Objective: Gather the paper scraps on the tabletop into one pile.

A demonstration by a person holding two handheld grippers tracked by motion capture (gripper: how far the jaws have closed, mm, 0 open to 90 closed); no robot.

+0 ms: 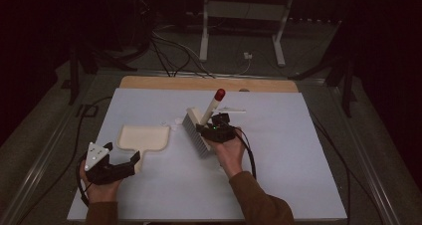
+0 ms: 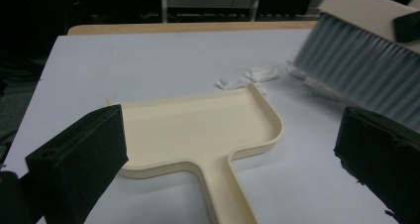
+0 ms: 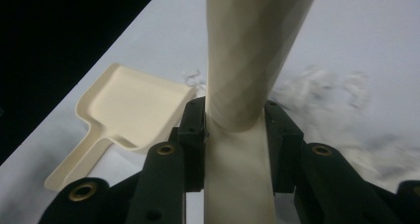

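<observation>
A cream dustpan (image 1: 143,138) lies flat on the white table, its handle pointing toward the near edge. My left gripper (image 1: 133,161) is open, its jaws standing wide on either side of that handle (image 2: 223,194) without touching it. My right gripper (image 1: 211,129) is shut on the cream handle (image 3: 247,60) of a brush with a red tip (image 1: 219,93). The brush's grey bristles (image 1: 195,133) are tilted down to the table just right of the dustpan (image 2: 198,127). Small white paper scraps (image 2: 255,75) lie between the pan's mouth and the bristles (image 2: 356,75).
A thin white strip (image 1: 233,110) lies on the table behind the brush. A wooden edge (image 1: 209,83) runs along the far side of the table. Cables and a white stand (image 1: 239,21) are on the dark floor beyond.
</observation>
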